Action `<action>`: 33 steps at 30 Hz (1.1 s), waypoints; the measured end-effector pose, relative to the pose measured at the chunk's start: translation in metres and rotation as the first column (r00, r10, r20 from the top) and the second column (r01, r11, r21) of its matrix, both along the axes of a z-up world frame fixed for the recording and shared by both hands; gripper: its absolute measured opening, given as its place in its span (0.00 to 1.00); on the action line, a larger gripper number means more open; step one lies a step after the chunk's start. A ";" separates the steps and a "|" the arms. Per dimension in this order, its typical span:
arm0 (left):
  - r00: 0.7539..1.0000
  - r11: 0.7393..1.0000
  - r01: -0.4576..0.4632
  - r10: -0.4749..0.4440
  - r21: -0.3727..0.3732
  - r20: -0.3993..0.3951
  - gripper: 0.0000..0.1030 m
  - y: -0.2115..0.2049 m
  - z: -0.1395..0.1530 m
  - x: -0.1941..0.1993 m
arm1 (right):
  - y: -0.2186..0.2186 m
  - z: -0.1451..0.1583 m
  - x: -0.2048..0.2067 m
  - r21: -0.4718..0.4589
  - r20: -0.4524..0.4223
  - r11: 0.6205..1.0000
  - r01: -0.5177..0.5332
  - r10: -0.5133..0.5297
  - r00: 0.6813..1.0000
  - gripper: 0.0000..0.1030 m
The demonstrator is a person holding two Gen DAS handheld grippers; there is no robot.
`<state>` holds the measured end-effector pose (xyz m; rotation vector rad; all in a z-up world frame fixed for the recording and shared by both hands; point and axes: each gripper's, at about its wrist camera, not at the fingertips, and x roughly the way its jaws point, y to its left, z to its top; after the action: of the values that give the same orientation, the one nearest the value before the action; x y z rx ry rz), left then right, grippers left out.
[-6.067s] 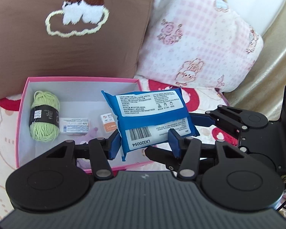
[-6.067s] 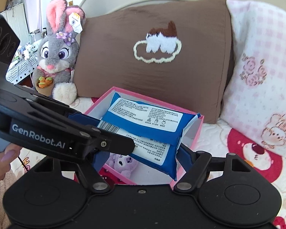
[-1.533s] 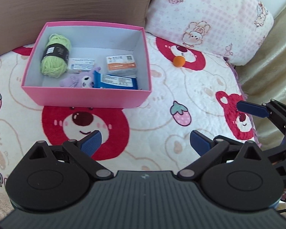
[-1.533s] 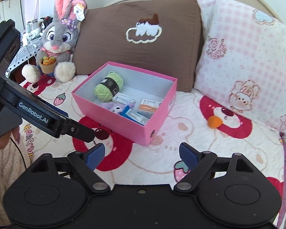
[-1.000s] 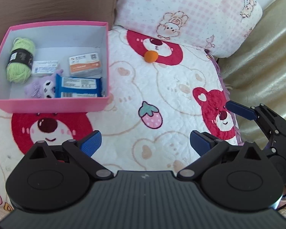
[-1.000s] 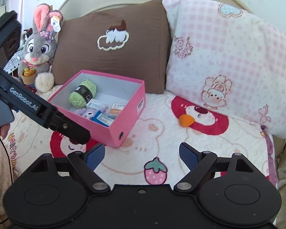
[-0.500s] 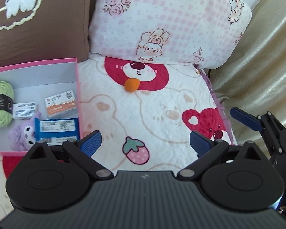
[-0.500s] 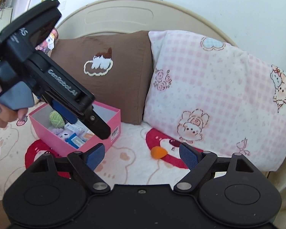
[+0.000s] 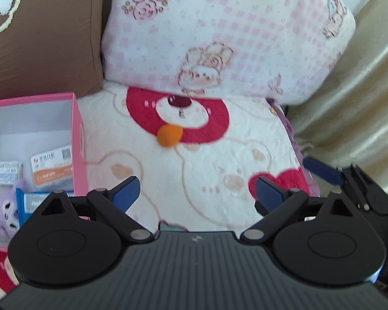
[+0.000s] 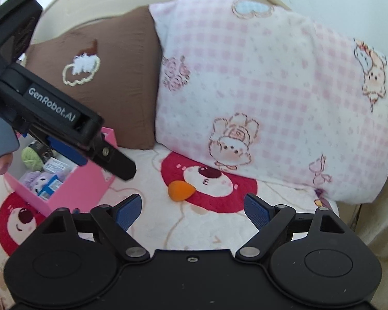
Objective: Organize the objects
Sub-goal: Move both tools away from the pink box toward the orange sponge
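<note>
An orange teardrop-shaped sponge (image 9: 169, 135) lies on the bear-print quilt, on a red bear face; it also shows in the right wrist view (image 10: 180, 190). A pink box (image 9: 79, 139) stands to its left and holds green yarn (image 10: 32, 156), a purple plush (image 10: 40, 179), small packets (image 9: 53, 165) and a blue wipes pack (image 9: 29, 201). My left gripper (image 9: 196, 193) is open and empty, a short way before the sponge. My right gripper (image 10: 192, 210) is open and empty, just in front of the sponge.
A pink checked pillow (image 10: 271, 98) and a brown pillow (image 10: 103, 77) lean against the headboard behind the sponge. A gold curtain (image 9: 354, 108) hangs past the bed's right edge. The left gripper's body (image 10: 51, 111) reaches over the box in the right wrist view.
Both grippers have swung right, away from the box, and come closer to the orange sponge. The wipes pack that both held earlier now lies in the box. Both stay open.
</note>
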<state>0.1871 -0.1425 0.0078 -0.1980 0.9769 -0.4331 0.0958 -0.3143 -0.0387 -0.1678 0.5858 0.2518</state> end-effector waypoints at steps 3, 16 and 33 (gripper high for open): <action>0.998 0.999 -0.042 0.041 0.014 0.039 0.94 -0.003 -0.012 0.016 | -0.002 -0.014 0.015 -0.006 -0.020 0.999 0.036 -0.036 0.999 0.86; 0.998 0.998 -0.061 0.060 -0.036 -0.013 0.79 -0.021 -0.082 0.067 | 0.003 -0.057 0.063 -0.019 -0.105 1.000 -0.017 0.015 0.994 0.86; 0.992 0.995 -0.048 0.036 -0.091 -0.121 0.60 -0.025 -0.115 0.113 | 0.008 -0.111 0.116 0.026 -0.165 0.991 -0.128 0.131 0.977 0.86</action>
<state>0.3003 -0.1670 -0.1073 -0.3314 1.0686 -0.4324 0.2115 -0.3061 -0.1496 -0.1711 0.7403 0.3996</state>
